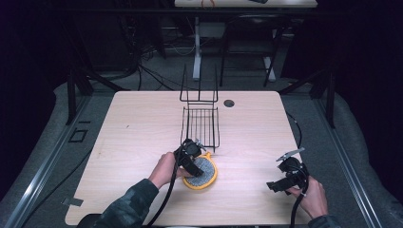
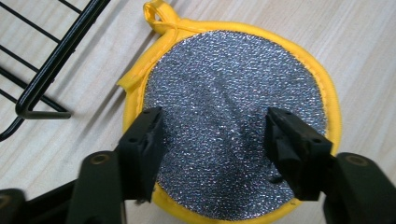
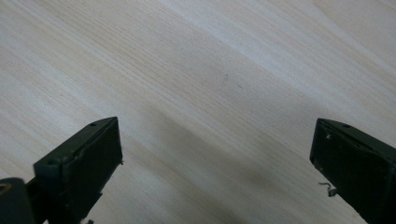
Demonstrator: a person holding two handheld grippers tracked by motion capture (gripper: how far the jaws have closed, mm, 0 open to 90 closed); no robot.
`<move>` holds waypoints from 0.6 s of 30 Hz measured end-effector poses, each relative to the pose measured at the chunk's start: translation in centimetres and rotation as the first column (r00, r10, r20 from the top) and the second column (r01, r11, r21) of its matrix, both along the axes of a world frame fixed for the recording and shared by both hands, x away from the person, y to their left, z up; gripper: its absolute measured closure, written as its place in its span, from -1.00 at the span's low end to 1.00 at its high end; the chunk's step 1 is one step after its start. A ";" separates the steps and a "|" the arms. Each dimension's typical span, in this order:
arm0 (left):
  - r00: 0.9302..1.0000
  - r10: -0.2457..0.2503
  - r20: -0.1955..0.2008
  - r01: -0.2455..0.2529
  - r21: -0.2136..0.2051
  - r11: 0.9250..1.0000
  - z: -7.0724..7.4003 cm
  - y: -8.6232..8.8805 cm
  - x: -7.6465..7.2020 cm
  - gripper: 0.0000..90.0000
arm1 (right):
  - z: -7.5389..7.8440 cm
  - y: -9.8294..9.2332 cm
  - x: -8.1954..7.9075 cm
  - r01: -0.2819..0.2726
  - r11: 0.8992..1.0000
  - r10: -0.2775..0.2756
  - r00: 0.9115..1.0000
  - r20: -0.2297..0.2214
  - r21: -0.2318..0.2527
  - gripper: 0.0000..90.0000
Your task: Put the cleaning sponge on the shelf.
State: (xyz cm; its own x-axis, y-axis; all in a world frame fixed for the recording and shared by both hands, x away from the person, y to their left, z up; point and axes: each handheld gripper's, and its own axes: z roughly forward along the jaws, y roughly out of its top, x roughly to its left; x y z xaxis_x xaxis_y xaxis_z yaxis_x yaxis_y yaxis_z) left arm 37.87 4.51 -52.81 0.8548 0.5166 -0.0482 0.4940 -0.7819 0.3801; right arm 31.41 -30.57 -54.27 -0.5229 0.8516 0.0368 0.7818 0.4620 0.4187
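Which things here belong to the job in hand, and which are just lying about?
In the job: pot holder; left tongs, down over it, jaws on its silver face; wire rack beside it.
Lying about: right tongs, open over bare table.

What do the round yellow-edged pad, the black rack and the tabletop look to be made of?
Round pad: a glittery silver-grey centre, probably metallic-thread fabric, bound in yellow cloth with visible stitching and a hanging loop.
Rack: thin black rods, apparently coated or painted metal wire with a slight sheen.
Tabletop: pale, matte wood grain; solid wood or a laminate, the look leaves that open.
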 end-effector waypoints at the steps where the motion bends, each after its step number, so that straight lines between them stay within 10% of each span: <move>1: 1.000 0.003 0.005 -0.003 -0.001 1.000 0.0 0.0 -0.1 -0.07 | 0.0 0.0 0.0 -0.001 1.000 0.001 1.000 -0.001 -0.001 -0.95; 18: 0.999 0.005 0.041 -0.005 0.004 1.000 -0.4 -0.3 -0.9 0.62 | 0.0 0.0 0.0 -0.001 1.000 0.001 1.000 0.001 -0.005 -0.96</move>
